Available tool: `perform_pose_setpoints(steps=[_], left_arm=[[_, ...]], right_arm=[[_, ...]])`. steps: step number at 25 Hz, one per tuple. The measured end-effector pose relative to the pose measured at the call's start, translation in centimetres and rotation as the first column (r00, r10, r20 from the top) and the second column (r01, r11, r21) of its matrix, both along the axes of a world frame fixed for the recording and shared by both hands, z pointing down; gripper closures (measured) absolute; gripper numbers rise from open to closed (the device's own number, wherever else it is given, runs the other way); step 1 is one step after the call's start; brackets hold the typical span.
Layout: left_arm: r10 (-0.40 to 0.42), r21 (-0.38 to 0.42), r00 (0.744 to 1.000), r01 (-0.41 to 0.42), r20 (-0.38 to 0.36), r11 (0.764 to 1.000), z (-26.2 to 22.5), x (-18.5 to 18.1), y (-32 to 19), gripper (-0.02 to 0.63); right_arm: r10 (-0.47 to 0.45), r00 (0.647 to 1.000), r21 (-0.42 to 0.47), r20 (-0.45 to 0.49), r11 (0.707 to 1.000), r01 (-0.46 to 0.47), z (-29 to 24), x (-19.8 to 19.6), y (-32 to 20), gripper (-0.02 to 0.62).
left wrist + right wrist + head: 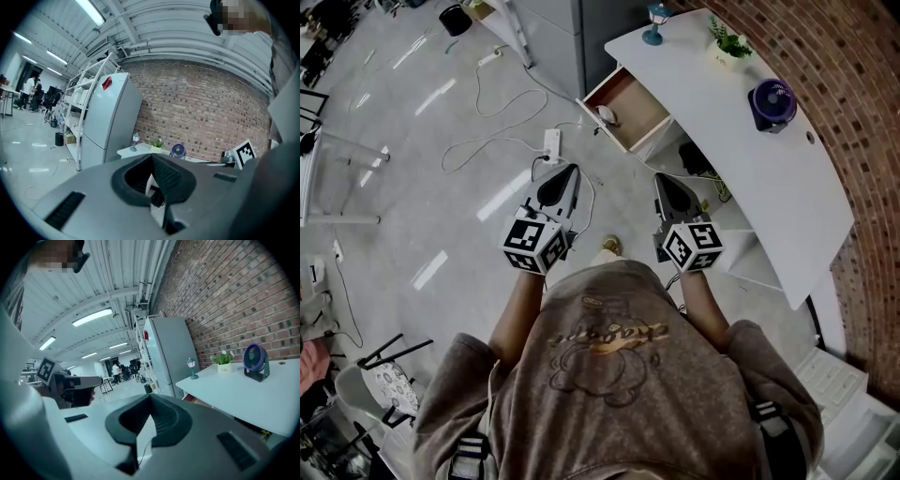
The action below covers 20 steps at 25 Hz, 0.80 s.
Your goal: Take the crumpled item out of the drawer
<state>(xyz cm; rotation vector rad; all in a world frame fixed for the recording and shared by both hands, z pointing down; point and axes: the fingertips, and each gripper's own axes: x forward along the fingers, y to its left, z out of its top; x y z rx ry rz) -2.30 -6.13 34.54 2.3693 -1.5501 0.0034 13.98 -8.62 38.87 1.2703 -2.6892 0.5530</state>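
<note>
In the head view an open drawer (639, 105) with a brown inside sticks out from the near end of a white desk (741, 159). A pale crumpled item (607, 115) lies at the drawer's front left corner. The person holds both grippers at waist height, well short of the drawer. The left gripper (569, 176) points toward the drawer and its jaws meet with nothing between them (151, 157). The right gripper (662, 183) is level with it, just beside the desk's edge, and is also shut and empty (150, 397).
On the desk stand a small blue lamp (655, 19), a potted plant (729, 45) and a purple fan (772, 101). A power strip (551, 143) and loose cables lie on the grey floor ahead. A grey fridge (110, 122) stands beyond the desk. A chair (389, 380) is behind at the left.
</note>
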Motion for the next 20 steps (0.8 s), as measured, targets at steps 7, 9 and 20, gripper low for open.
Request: perform_pose_setpoints(steps=[7, 9, 20], left_arm=[[-0.056, -0.013, 0.998, 0.056, -0.002, 0.998, 0.5, -0.6, -2.6, 0.6], [-0.062, -0.013, 0.998, 0.062, 0.001, 0.998, 0.6, -0.8, -3.2, 0.599], [-0.036, -0.017, 0.999, 0.036, -0.008, 0.999, 1.5, -2.0, -7.9, 0.6]], right_arm=[[-0.045, 0.999, -0.016, -0.002, 0.999, 0.045, 0.7, -0.4, -3.2, 0.6], [-0.052, 0.999, -0.018, 0.0, 0.998, 0.052, 1.0, -0.6, -4.1, 0.6], [-0.039, 0.999, -0.025, -0.004, 0.999, 0.039, 1.6, -2.4, -8.4, 0.6]])
